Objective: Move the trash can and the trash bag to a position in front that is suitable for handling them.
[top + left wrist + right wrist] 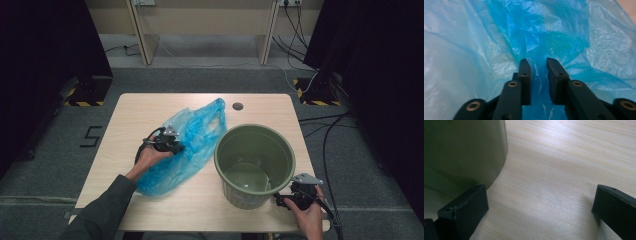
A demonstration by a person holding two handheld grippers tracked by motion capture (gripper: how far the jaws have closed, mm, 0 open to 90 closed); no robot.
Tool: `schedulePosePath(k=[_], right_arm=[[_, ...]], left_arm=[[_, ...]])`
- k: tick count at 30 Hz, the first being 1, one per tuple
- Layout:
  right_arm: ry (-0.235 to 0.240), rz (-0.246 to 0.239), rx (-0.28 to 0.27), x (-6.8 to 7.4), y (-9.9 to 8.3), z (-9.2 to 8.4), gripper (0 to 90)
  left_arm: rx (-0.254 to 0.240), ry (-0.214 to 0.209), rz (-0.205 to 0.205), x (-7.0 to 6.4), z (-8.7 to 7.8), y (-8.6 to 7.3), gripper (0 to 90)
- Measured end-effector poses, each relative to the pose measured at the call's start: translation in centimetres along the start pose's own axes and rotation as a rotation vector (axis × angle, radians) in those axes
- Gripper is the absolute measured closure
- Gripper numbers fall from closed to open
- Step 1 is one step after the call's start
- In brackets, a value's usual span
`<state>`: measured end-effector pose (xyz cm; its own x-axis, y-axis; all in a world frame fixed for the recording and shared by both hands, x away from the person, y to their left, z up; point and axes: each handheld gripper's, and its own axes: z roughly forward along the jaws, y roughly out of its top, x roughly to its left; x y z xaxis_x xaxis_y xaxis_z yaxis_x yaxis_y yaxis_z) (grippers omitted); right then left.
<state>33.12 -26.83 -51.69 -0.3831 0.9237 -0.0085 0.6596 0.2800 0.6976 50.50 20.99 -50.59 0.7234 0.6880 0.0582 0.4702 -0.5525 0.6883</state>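
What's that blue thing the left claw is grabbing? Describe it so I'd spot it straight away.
Start at the pale wooden table. Left of the round green bucket lies a crumpled, see-through blue plastic bag, spread flat from the table's middle toward the near left edge. The left claw has a fold of it between its jaws; it is the one soft, wrinkled thing there.

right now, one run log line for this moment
left claw: closed on fold of blue plastic bag | right claw: open, on table beside green bin | bin: upright, unlined
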Motion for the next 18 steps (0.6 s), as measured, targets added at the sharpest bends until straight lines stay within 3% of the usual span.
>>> schedulePosePath(k=[3,4,6,7,9,12,13,14,16,18], right_arm=[[0.000,0.000,0.000,0.0,0.0,0.0,0.3],[0.000,0.000,0.000,0.0,0.0,0.0,0.3],[0.000,0.000,0.000,0.0,0.0,0.0,0.3],[0.000,0.000,0.000,0.0,0.0,0.0,0.3],[0.000,0.001,0.000,0.0,0.0,0.0,0.3],[0.000,0.001,0.000,0.0,0.0,0.0,0.3],[0.000,0.001,0.000,0.0,0.0,0.0,0.3],[0.000,0.001,0.000,0.0,0.0,0.0,0.3],[0.000,0.000,0.000,0.0,0.0,0.0,0.3],[0.000,0.000,0.000,0.0,0.0,0.0,0.3]], left_arm=[[-0.014,0.060,-0.103,2.1,-0.5,-0.9,74.0],[-0.020,0.110,-0.164,3.5,-0.9,-1.6,71.7],[-0.030,0.140,-0.239,4.9,-1.4,-2.3,67.1],[-0.029,0.150,-0.280,5.5,-1.7,-2.6,61.6],[-0.027,0.134,-0.322,5.9,-2.3,-2.8,46.0],[-0.042,0.126,-0.338,6.0,-3.5,-3.0,29.5],[-0.066,0.116,-0.342,5.9,-4.8,-3.0,26.7],[-0.066,0.116,-0.342,5.9,-4.8,-3.0,24.8],[-0.096,0.080,-0.331,5.5,-6.9,-2.9,22.4],[-0.097,0.061,-0.296,4.9,-8.8,-3.2,21.5]])
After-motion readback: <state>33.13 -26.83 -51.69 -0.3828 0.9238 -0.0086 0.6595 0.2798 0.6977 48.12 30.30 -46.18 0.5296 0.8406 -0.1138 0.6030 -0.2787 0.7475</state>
